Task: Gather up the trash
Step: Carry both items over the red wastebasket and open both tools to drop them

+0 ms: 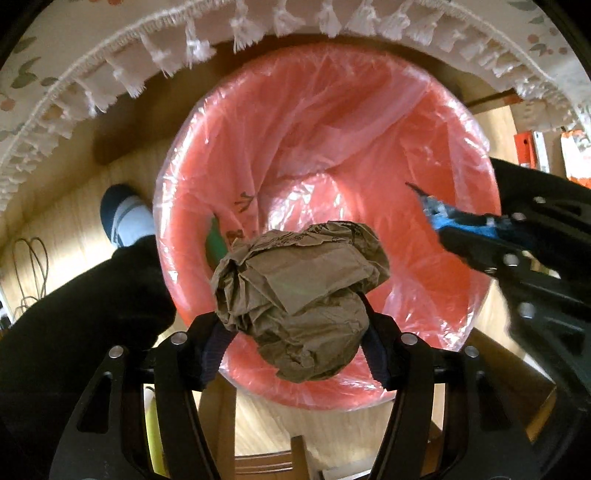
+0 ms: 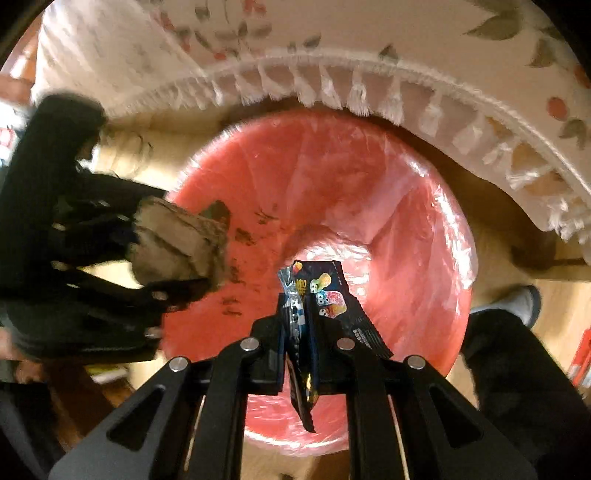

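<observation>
A pale wooden floor point(image 1: 122, 177) fills the background, and a cream floral tablecloth with a tasselled white fringe point(image 1: 258, 22) hangs just beyond the round red bin lined with a clear plastic bag point(image 1: 369, 122). That bin stands on the floor and serves as the landmark here.

Directly over the bin's mouth, toward its near rim, the left gripper point(image 1: 295, 332) holds a crumpled ball of brown paper point(image 1: 299, 291). Its jaws stand about half open, with the pads pressing on either side of the wad, so the paper looks gripped, not loose. Also over the bin's opening, the right gripper point(image 2: 297, 321) is clamped tight on a flat dark-blue snack wrapper printed with coloured cartoon sweets point(image 2: 328, 291), which sticks out past the fingertips toward the bin's bottom. In the left wrist view the same wrapper shows as a blue sliver entering over the bin's far right side.

Inside the bin, a green sliver point(image 1: 216, 240) lies against the liner wall beside the paper ball; what it is cannot be told. The rest of the liner looks bare.

By my reading, the picking-up is finished for these two pieces and both are carried to the right spot above the bin. What is left is the release: neither piece is in the bin yet. Whether more trash waits elsewhere cannot be seen from here. A person's dark trouser leg and a grey-and-navy sock point(image 1: 125, 218) stand just beside the bin.
</observation>
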The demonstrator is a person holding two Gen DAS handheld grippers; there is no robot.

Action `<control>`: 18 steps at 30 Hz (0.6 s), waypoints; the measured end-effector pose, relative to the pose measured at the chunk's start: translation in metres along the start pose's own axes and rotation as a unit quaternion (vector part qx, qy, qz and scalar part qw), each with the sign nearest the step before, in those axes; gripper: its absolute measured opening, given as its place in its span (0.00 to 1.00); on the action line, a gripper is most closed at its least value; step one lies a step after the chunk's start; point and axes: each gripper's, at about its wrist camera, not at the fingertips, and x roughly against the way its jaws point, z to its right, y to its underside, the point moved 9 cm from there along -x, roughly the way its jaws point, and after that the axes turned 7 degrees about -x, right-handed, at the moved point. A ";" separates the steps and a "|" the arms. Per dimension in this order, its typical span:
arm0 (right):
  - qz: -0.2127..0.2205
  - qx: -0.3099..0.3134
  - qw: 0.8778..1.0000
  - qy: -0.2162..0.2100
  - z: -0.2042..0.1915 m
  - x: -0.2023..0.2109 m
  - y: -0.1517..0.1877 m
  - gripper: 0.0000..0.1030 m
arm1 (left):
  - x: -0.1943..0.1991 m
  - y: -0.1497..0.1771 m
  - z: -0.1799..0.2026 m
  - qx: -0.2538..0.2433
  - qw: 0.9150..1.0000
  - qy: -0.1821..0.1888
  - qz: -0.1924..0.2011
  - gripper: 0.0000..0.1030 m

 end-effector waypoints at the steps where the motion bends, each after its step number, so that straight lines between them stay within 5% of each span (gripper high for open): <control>1: -0.008 -0.001 1.000 0.001 0.001 -0.008 0.001 0.09 | -0.003 0.000 0.000 0.002 1.000 -0.002 -0.005 0.61; 15: -0.025 -0.009 1.000 -0.007 0.004 -0.023 0.008 0.15 | -0.017 0.000 -0.007 0.002 0.999 -0.018 -0.031 0.65; 18: -0.017 -0.010 1.000 -0.004 0.006 -0.020 0.006 0.40 | -0.019 0.002 -0.013 0.003 0.999 -0.032 -0.034 0.70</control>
